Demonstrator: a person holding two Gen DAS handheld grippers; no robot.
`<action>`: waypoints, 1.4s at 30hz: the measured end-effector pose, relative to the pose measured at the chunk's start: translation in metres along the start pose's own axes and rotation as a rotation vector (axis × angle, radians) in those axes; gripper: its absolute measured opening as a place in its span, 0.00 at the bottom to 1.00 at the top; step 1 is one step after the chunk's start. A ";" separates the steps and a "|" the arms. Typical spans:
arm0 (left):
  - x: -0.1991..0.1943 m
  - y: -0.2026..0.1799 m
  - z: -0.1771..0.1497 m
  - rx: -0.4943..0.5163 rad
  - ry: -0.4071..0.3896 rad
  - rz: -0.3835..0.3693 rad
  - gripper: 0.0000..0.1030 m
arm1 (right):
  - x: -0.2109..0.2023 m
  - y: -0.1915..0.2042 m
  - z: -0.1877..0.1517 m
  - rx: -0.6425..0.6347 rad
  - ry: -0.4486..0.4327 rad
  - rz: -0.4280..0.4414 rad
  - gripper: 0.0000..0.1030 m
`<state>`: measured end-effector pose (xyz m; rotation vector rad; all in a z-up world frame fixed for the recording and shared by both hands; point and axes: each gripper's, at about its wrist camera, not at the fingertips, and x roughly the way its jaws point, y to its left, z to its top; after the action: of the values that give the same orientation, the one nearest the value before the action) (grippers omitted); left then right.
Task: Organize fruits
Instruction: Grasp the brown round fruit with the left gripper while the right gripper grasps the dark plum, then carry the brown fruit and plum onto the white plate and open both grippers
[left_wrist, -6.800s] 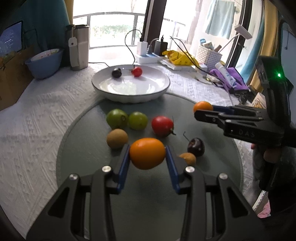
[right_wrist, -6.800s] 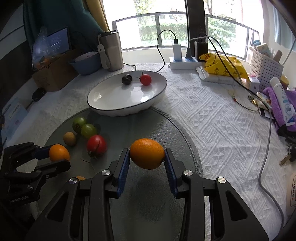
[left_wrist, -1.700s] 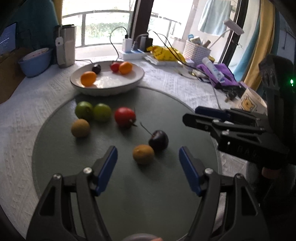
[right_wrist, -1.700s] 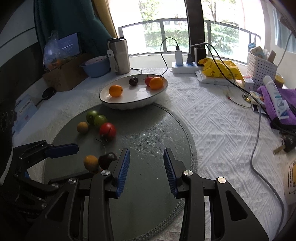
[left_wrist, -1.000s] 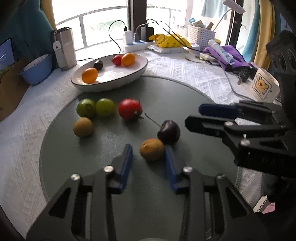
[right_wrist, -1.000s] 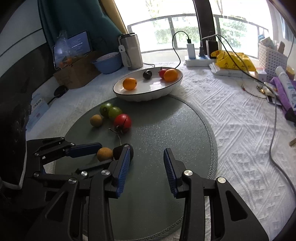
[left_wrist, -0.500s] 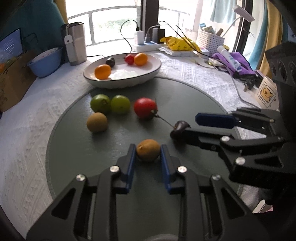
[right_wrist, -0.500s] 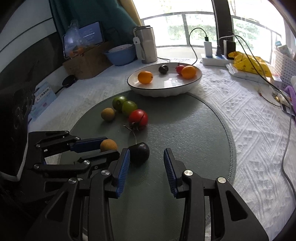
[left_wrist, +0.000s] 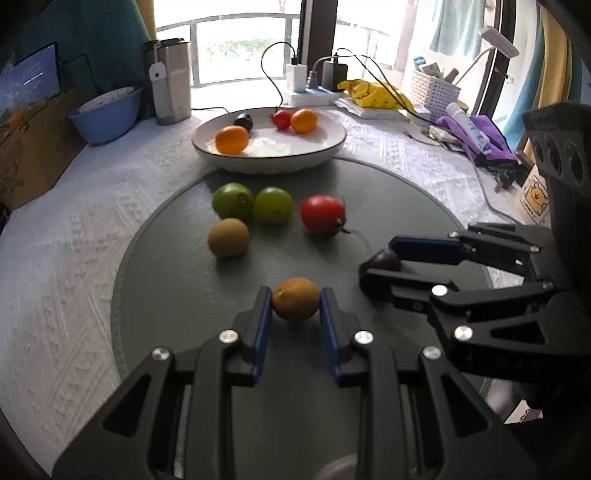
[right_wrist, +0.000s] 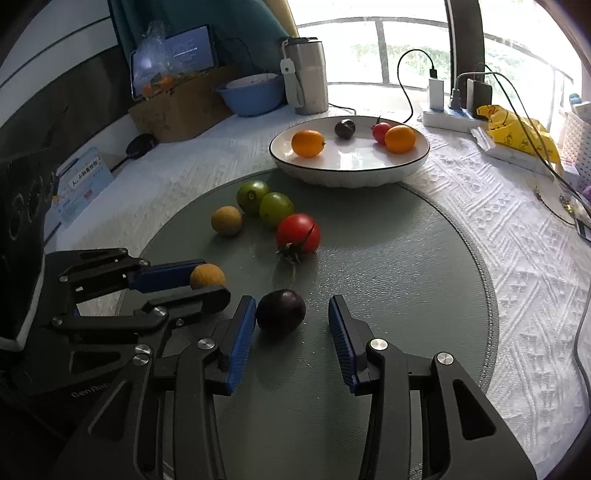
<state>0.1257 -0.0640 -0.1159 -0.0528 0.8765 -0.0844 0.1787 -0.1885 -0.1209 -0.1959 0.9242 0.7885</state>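
Left hand-held gripper (left_wrist: 296, 304) clamped on brown fruit (left_wrist: 296, 298), lower centre of frame, on green mat (left_wrist: 177, 280). Right hand-held gripper (right_wrist: 291, 320) jaws opening, unclamped; dark plum (right_wrist: 280, 312) sits between them, nearer left pad.

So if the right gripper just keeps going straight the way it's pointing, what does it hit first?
Probably the dark plum, already between the opening jaws of the right gripper, nearer one finger; then the green mat. Depth is uncertain.

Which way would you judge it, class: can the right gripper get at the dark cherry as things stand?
Probably yes. The cherry already lies between the opening jaws of the right gripper, beside one pad, nothing blocking it.
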 end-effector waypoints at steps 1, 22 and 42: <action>-0.001 0.002 0.000 -0.001 -0.003 0.000 0.26 | 0.001 0.001 0.000 -0.004 0.000 -0.002 0.41; -0.019 0.030 0.015 0.010 -0.081 -0.038 0.26 | -0.009 0.008 0.013 0.023 -0.037 -0.079 0.29; -0.002 0.061 0.074 0.060 -0.142 -0.051 0.26 | -0.013 -0.016 0.063 0.044 -0.086 -0.153 0.29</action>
<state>0.1847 -0.0020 -0.0725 -0.0252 0.7299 -0.1526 0.2254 -0.1774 -0.0754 -0.1902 0.8343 0.6304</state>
